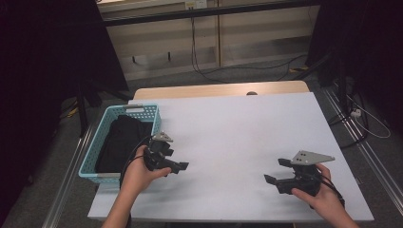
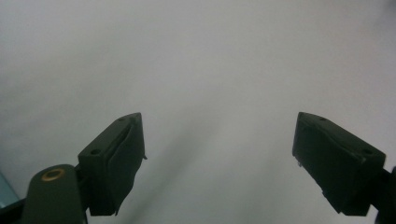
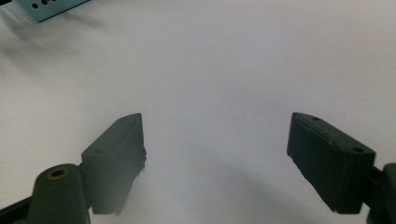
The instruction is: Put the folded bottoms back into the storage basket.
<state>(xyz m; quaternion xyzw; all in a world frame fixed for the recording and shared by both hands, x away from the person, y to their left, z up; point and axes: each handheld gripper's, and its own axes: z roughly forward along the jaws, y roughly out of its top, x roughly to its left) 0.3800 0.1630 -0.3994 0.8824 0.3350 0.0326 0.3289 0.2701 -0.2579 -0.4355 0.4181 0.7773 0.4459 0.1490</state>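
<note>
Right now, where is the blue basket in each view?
High view: blue basket at the table's left edge, dark cloth inside.
Left gripper view: pale blue sliver in the bottom left corner, probably it.
Right gripper view: top left corner.
Shared landmark: the white table.

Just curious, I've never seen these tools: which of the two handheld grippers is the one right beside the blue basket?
The left gripper, held at the basket's near right corner. The right gripper is far across the white table.
</note>
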